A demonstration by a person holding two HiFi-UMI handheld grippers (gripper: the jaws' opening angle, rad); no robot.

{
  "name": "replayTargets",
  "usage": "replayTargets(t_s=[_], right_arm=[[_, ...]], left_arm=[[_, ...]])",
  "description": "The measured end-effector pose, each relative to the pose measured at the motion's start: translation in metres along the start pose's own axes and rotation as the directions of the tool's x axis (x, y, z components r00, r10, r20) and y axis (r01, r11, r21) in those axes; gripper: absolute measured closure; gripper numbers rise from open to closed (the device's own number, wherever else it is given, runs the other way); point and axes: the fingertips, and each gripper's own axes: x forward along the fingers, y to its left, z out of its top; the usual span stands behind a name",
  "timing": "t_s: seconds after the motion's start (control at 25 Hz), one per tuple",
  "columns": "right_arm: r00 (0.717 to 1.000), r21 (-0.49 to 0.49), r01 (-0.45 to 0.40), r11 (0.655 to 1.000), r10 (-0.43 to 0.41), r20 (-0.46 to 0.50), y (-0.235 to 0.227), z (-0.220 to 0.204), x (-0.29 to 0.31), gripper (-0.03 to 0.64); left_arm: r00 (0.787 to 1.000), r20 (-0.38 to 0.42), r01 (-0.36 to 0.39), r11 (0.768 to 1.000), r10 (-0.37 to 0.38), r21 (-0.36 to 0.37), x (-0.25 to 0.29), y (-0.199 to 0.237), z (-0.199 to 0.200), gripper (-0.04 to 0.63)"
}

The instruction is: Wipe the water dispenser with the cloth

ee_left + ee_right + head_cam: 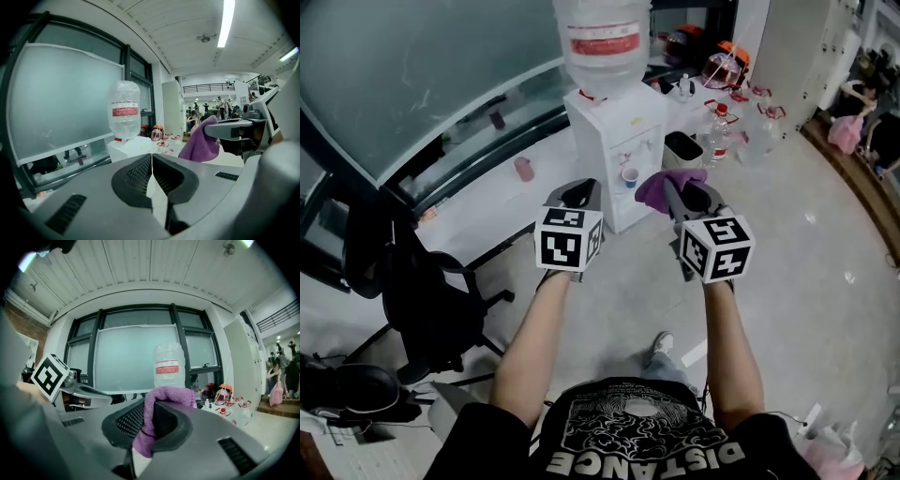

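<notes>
the water dispenser (614, 141) stands on the floor by the window, its bottle (602, 42) on top, well ahead of both grippers. the purple cloth (171, 395) is pinched in the right gripper (684, 195) jaws, with a fold bulging past their tips toward the dispenser. the left gripper (152, 159) jaws are pressed together on nothing. i'd step nearer, lay that loose fold flat on the dispenser's white top, and steer clear of the cup (629, 176) under its taps.
</notes>
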Motion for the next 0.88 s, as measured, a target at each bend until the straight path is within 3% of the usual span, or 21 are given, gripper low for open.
replayTargets(t_s=[0.36,0.6,0.88], right_arm=[[0.989,0.027,-0.143,0.989,0.144,-0.028,-0.063,-0.007,0.050,0.584],[0.975,0.039,-0.217,0.975,0.218,-0.048,-0.072,-0.018,0.079,0.584],[0.958,0.116,-0.274,0.955,0.281,-0.054,-0.071,-0.034,0.132,0.584]], left_arm=[[0.991,-0.058,-0.119,0.993,0.118,-0.015,0.060,-0.012,0.011,0.568],[0.982,-0.068,-0.180,0.983,0.177,-0.031,0.076,-0.005,0.010,0.568],[0.976,-0.070,-0.208,0.978,0.206,-0.029,0.101,0.019,0.005,0.568]])
